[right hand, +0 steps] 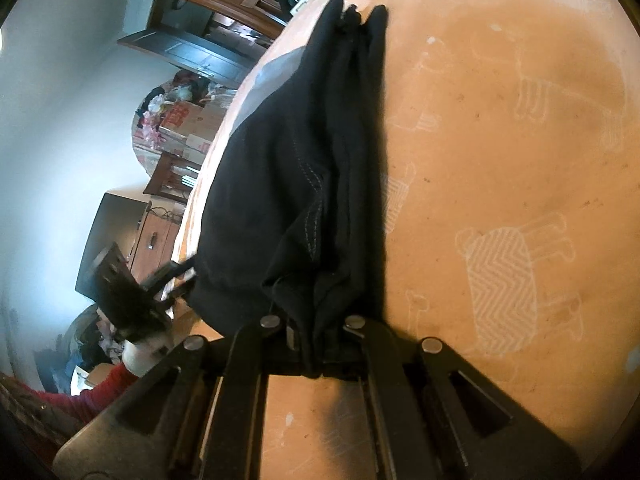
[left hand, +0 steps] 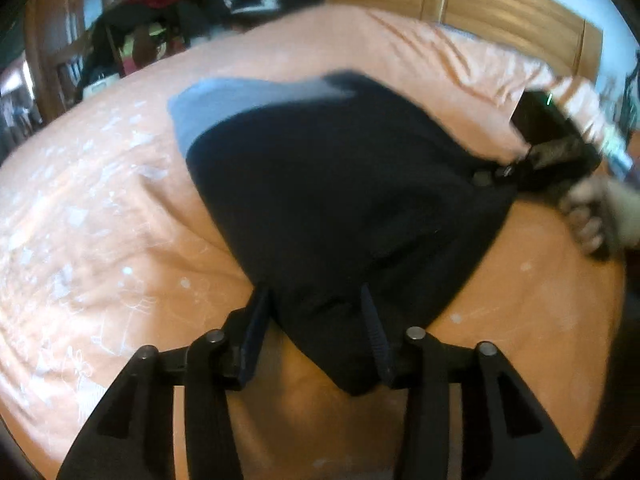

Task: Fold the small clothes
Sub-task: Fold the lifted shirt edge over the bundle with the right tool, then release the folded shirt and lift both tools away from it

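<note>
Left wrist view: a black garment (left hand: 340, 200) with a grey band lies on an orange bed sheet (left hand: 100, 220). The left hand-held gripper (left hand: 316, 300) has its fingers spread wide around the near corner, not pinching. The right hand-held gripper (right hand: 316, 336) is clamped on a bunched edge. The cloth looks soft, light and limp; corners and seams seem the best holds.
</note>
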{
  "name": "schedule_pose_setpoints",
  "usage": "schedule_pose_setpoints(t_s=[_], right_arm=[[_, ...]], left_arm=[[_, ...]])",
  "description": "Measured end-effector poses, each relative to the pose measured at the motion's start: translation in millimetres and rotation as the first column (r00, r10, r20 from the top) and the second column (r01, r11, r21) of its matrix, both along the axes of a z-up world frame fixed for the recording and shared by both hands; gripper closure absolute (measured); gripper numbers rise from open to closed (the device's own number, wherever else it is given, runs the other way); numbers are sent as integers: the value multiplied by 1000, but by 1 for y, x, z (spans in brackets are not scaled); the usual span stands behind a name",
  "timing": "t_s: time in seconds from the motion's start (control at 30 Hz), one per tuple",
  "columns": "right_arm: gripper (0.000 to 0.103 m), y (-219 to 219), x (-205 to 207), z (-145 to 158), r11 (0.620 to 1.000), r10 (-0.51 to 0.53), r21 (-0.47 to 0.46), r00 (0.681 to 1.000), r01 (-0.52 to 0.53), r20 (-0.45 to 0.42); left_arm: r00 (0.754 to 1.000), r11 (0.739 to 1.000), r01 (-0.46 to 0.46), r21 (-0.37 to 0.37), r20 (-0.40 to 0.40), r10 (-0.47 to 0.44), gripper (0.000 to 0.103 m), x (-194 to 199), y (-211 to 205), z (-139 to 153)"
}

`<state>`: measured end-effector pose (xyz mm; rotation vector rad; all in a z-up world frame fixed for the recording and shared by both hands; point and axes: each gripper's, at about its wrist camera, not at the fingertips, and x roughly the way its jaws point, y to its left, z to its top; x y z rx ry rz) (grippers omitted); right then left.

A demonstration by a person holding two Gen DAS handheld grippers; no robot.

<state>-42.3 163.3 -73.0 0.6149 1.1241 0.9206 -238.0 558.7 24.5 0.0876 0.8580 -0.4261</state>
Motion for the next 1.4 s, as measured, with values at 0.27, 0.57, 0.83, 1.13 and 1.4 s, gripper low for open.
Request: schedule_pose_setpoints(t_s=[0.27,0.57,0.83,1.13,1.4], right_arm=[[103,-6,-5,-1,1000,0,22,1000,-1,28],[103,-12,-8,-5,999,2,46,1000,-3,31],[103,-15,-7,-3,999,-1,38,999,0,35],[69,-4,-25,60,985,27,-174,990,-2,137],[53,29,47,145,968,9,-233,921,89,389]], left_arm=[[989,998,-38,-48,139,44,60,119,-1,48],[1000,994,2,114,-29,1,59,211,-28,-24],[990,990,135,-26,37,-134,61,76,-14,19],[985,984,170,44,2,-171,60,28,-18,-18],[986,986,167,10,6,-167,59,30,-12,-17]])
